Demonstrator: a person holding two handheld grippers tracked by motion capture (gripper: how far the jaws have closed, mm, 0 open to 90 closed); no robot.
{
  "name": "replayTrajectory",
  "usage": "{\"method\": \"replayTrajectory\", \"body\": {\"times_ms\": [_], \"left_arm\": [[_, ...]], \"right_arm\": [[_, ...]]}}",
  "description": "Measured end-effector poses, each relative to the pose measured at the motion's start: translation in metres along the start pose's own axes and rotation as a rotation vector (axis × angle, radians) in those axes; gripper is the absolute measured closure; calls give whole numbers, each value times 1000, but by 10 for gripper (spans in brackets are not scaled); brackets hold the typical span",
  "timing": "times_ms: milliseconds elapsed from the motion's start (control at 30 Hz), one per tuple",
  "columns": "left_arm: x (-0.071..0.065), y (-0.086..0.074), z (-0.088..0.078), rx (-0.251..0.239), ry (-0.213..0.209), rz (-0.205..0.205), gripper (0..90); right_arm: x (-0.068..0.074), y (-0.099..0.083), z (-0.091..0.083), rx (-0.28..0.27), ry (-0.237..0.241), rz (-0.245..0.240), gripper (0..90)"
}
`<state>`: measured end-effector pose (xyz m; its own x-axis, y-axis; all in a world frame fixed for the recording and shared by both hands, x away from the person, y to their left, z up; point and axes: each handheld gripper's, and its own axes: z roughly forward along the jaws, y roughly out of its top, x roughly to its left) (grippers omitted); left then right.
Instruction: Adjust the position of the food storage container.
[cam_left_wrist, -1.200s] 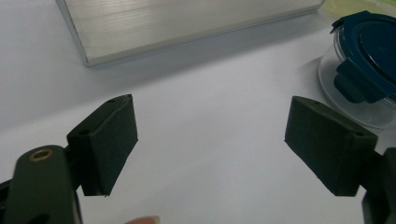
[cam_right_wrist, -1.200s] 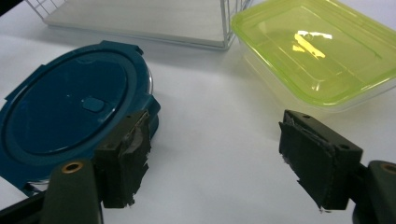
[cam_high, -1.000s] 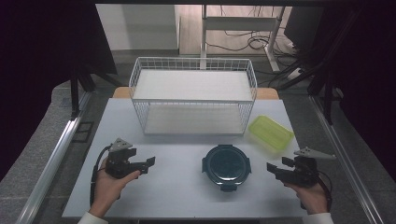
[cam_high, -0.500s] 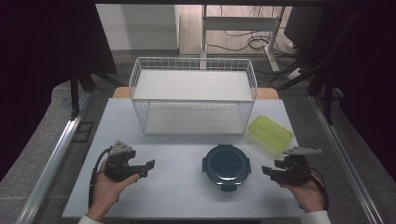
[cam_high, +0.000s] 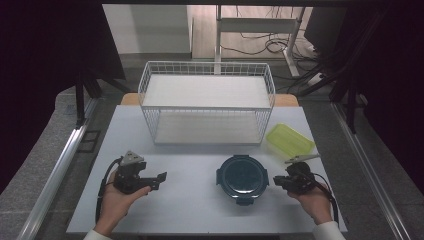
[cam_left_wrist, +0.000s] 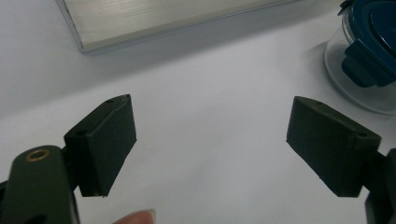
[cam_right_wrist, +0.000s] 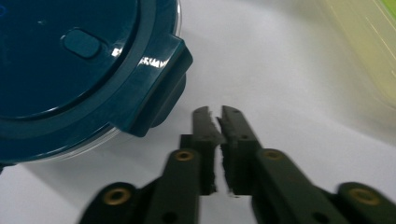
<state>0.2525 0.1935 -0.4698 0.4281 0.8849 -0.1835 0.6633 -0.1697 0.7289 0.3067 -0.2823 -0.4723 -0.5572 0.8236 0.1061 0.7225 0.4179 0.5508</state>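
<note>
A round clear container with a dark blue clip-on lid stands on the white table, front centre. My right gripper lies just right of it, close to the lid's side latch but apart from it. Its jaws have just been closing and now stand shut with nothing between them, as the right gripper view shows. My left gripper rests at the front left, open and holding nothing, pointing toward the container.
A white wire basket stands at the back centre of the table. A yellow-green flat box lies right of it, just behind my right hand. Bare tabletop spreads between the two hands.
The right gripper has slid left toward the container and sunk a little, and its jaws have gone from wide open to shut. The left hand has kept still.
</note>
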Motion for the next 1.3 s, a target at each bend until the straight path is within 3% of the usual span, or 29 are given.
{"method": "replayTrajectory", "body": {"times_ms": [133, 167, 333, 400, 733, 1300], "left_arm": [[-1, 0, 0, 4, -1, 5, 157], [-2, 0, 0, 1, -2, 2, 157], [0, -1, -2, -1, -2, -10, 159], [1, -1, -2, -8, 3, -11, 164], [2, 0, -2, -17, 3, -17, 170], [3, 2, -1, -18, -21, -51, 170]], "right_arm": [[1, 3, 4, 2, -5, -7, 889], [4, 6, 9, 13, 0, -34, 889], [12, 9, 16, 31, 4, -61, 890], [14, 11, 16, 25, -16, -87, 890], [20, 14, 18, 37, -20, -88, 891], [52, 25, 32, 43, 9, -117, 891]]}}
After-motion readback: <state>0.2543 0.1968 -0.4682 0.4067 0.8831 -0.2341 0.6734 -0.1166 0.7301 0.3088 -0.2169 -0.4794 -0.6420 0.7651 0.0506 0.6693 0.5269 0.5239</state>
